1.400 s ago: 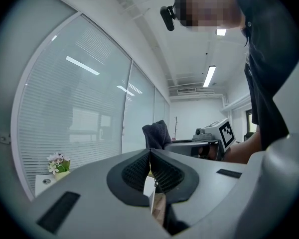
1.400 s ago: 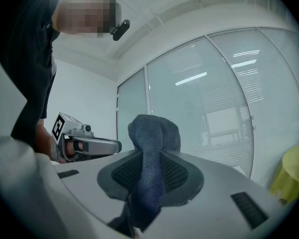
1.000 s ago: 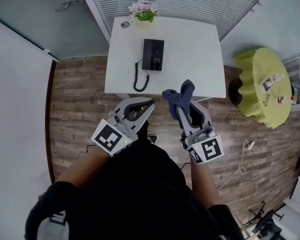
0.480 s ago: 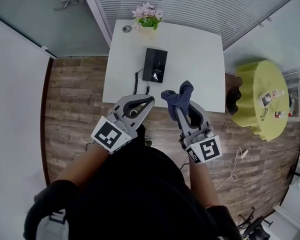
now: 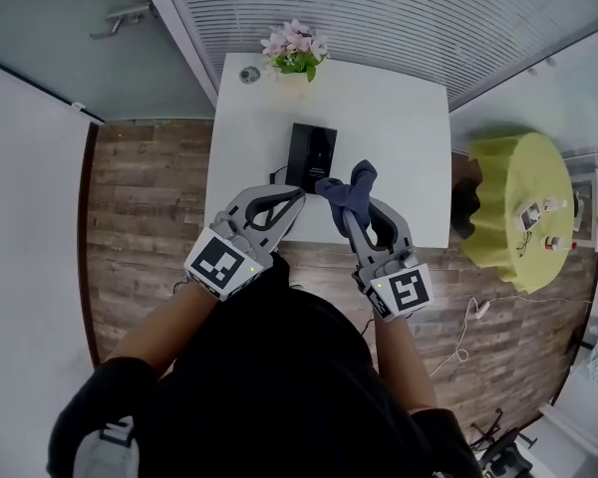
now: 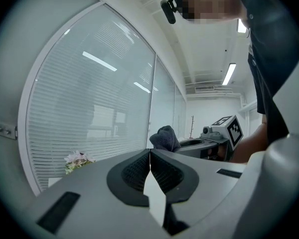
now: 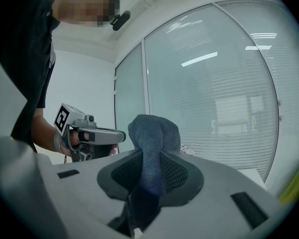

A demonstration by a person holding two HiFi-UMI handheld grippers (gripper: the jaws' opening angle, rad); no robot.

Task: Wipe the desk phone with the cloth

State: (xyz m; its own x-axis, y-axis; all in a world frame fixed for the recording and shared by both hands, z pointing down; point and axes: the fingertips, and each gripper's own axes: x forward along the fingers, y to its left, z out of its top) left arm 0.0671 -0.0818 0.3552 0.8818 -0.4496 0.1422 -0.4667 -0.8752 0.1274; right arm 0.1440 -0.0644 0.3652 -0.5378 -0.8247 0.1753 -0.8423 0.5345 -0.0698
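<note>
A black desk phone [image 5: 311,153] lies on the white desk [image 5: 399,127], its coiled cord running off its near left side. My right gripper [image 5: 349,205] is shut on a bunched dark blue cloth [image 5: 345,189] [image 7: 152,138], held over the desk's near edge, just below and right of the phone. My left gripper [image 5: 297,198] [image 6: 149,156] hovers beside it over the same edge, shut with nothing between its jaws. The cloth [image 6: 164,138] also shows in the left gripper view.
A pot of pink flowers [image 5: 295,50] and a small round object [image 5: 250,74] stand at the desk's far edge, against a blinded glass wall. A yellow-green round table [image 5: 518,207] with small items is to the right. Wood floor lies all around.
Both grippers have moved forward toward the desk and now reach over its near edge; the cloth stays clamped in the right one. The left gripper has drawn closer to the right.
</note>
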